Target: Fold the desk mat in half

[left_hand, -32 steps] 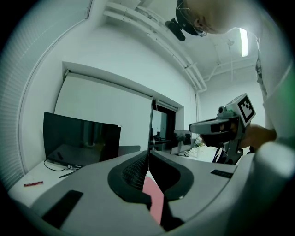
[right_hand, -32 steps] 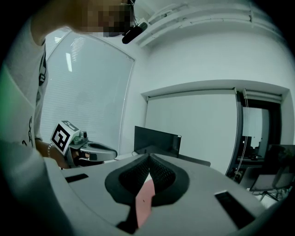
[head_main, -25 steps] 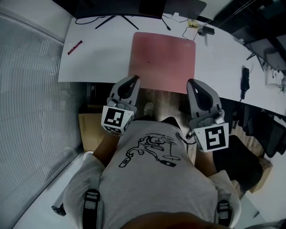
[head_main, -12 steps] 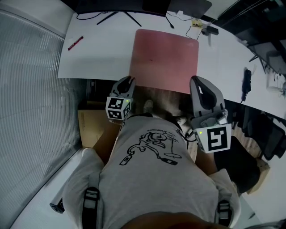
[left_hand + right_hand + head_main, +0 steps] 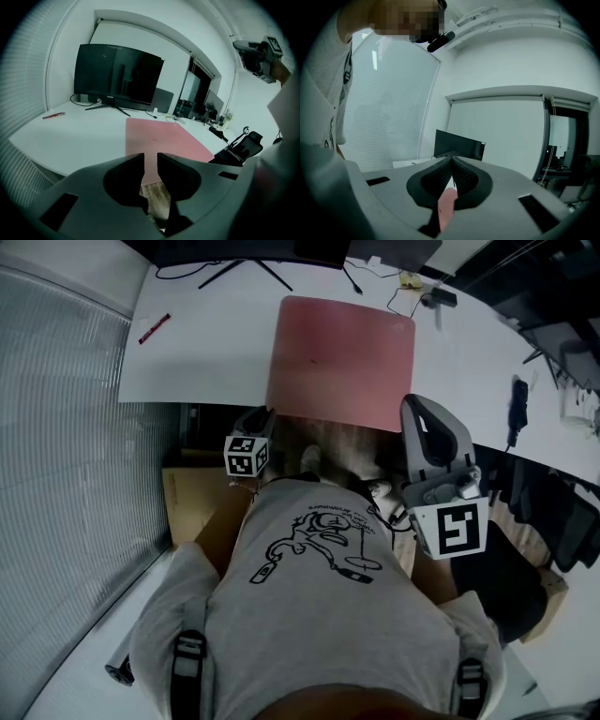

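Head view: the pink desk mat [image 5: 342, 362] lies flat on the white desk [image 5: 206, 343], reaching its near edge. My left gripper [image 5: 261, 418] sits by the near left corner, my right gripper [image 5: 415, 407] by the near right.

Left gripper view: narrow gap, nothing inside.

Right gripper view: tips meet, empty.

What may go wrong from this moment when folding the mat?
1. Only the right gripper pinches the desk mat; the left gripper is open and off it, so lifting now may skew the fold.
2. Cables lie by the mat's far edge; the folded half might catch them.
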Available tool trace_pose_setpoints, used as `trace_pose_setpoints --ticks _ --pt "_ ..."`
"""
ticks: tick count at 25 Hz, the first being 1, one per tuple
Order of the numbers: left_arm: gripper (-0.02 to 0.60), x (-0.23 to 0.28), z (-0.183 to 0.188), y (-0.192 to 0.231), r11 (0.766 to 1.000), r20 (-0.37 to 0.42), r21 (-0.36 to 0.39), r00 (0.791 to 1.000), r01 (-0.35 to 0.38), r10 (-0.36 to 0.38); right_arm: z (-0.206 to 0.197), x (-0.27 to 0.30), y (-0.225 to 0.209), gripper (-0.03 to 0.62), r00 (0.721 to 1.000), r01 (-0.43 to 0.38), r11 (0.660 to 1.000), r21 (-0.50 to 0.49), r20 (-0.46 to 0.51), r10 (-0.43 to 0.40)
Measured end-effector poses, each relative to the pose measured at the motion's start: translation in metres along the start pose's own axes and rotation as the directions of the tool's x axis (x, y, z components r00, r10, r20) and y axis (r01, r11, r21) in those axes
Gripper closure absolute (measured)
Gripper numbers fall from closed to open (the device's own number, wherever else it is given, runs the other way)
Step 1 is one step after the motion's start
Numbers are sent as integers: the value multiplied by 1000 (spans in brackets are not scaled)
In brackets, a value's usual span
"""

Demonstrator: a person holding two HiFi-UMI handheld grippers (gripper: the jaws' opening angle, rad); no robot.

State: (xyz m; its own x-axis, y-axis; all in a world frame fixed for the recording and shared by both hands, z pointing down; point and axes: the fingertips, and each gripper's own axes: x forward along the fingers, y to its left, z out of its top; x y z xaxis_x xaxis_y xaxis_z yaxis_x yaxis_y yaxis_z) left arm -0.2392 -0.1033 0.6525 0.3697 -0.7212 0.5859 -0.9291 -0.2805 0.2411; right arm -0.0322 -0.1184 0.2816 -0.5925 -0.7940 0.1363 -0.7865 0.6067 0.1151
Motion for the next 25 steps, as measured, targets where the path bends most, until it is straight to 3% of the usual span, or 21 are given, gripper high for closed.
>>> trace_pose_setpoints --ticks 5,10,13,17,25 --pt "475 15 -35 12 997 -67 -79 998 1 -7 0 -1 0 588 1000 5 1000 -4 1 -5" --pt "463 27 -59 23 976 -111 -217 993 7 -32 1 -2 1 588 1000 4 1000 -4 -3 -4" --pt "454 34 -71 25 947 -124 -319 989 39 -83 1 -3 0 588 1000 4 1000 -5 -7 -4" --pt "437 45 -86 26 887 -120 -454 980 87 -158 0 -2 1 588 1000 0 1000 -6 -11 0" --pt "437 59 -93 35 818 -89 -567 980 98 -180 -3 -1 5 588 1000 -5 1000 -6 -17 5"
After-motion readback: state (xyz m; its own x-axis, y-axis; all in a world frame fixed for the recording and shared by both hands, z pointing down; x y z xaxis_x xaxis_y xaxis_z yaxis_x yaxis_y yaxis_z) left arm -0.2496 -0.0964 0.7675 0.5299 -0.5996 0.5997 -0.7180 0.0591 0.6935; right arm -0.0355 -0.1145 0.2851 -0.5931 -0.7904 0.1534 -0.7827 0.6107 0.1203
